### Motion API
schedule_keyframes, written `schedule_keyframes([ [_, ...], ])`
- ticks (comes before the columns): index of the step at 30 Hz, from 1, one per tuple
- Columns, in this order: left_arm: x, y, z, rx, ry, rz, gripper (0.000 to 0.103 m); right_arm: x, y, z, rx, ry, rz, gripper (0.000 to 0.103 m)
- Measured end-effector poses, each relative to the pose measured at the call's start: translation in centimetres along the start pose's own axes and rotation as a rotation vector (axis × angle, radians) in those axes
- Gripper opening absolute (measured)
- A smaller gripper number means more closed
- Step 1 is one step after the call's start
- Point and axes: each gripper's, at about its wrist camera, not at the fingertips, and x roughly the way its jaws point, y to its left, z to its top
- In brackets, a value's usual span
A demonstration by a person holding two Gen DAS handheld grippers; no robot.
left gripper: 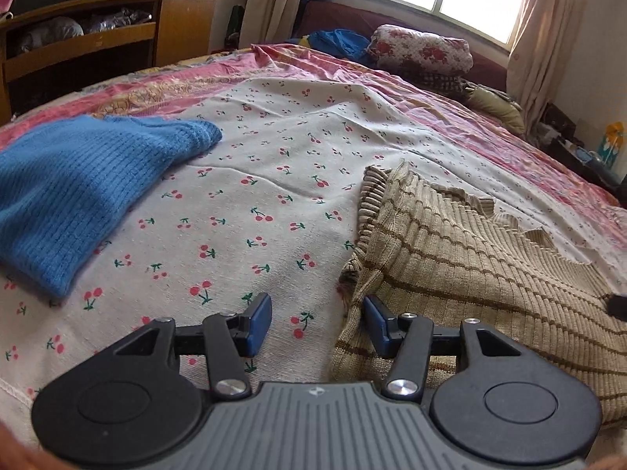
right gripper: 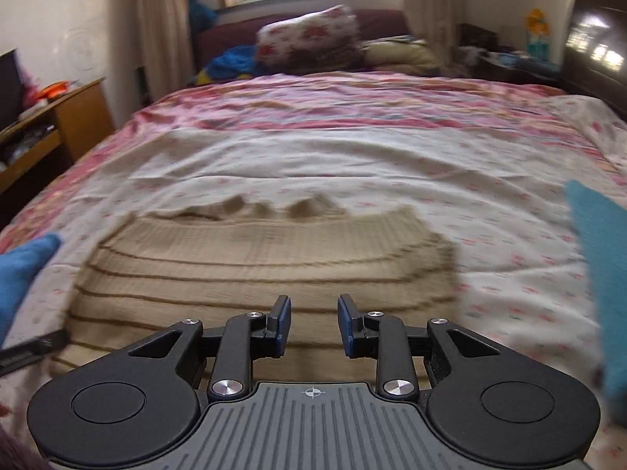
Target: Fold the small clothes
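A tan ribbed sweater with brown stripes [left gripper: 470,258] lies spread on the cherry-print sheet [left gripper: 254,180]. My left gripper [left gripper: 317,323] is open at its left edge. One finger hovers over the sheet, the other stands by the sweater's hem, and nothing lies between them. In the blurred right wrist view the same sweater [right gripper: 254,266] fills the middle. My right gripper [right gripper: 313,323] is open above its near part with nothing held. A blue knit garment [left gripper: 70,188] lies to the left of the sweater.
A teal cloth [right gripper: 603,258] lies at the right edge of the bed. A rolled floral quilt [left gripper: 421,49] and blue clothes sit by the window. A wooden cabinet [left gripper: 98,35] stands left of the bed and a dark headboard [right gripper: 595,43] to the right.
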Motion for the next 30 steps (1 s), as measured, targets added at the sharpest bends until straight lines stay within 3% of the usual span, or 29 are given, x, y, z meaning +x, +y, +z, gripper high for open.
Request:
schedule_keyframes([
  [4,0.2,0.1,-0.1,0.026,0.007,-0.027,0.057,3.1,5.4,2.1,-0.072,0.034,0.084,0.027],
  [12,0.6,0.6,0.2,0.021,0.022,-0.087,0.057,8.8,12.9,4.0,-0.161,0.116,0.147,0.028],
  [19,0.7,1.2,0.5,-0.006,0.03,-0.122,0.057,11.7,16.1,4.8,-0.178,0.174,0.169,0.029],
  [25,0.8,1.1,0.5,-0.001,0.037,-0.139,0.057,13.2,17.2,5.8,-0.177,0.218,0.178,0.04],
  [30,0.9,0.9,0.5,0.007,0.036,-0.14,0.057,14.3,19.0,5.4,-0.251,0.244,0.14,0.048],
])
